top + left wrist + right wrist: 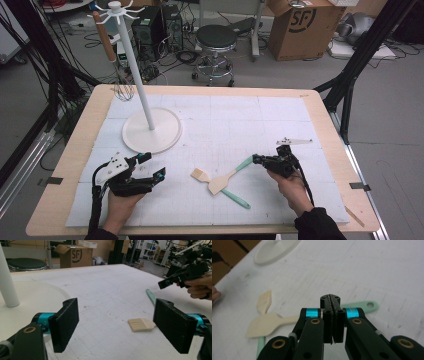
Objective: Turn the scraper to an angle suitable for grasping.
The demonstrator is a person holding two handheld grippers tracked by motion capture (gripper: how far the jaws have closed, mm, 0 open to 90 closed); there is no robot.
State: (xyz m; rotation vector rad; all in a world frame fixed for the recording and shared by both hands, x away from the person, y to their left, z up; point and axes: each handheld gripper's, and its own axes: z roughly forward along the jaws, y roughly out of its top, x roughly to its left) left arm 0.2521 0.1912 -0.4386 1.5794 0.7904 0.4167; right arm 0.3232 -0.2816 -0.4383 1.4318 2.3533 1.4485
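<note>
The light wooden table point(75, 150), covered by a white gridded mat point(225, 120), is spread across the middle of the high view. A white round-based stand with a tall pole point(151, 131) is seen at upper left of the mat. At lower centre, a cream spatula with a mint-green handle point(227, 179) is laid crosswise over another mint-green handle point(235, 198), with a small cream pastry brush point(200, 175) just beside it at left. The left gripper point(151, 167) is held at lower left, its fingers spread wide and empty. The right gripper point(256, 159) is held at lower right by the handle's tip, its fingers closed together with nothing between them.
</note>
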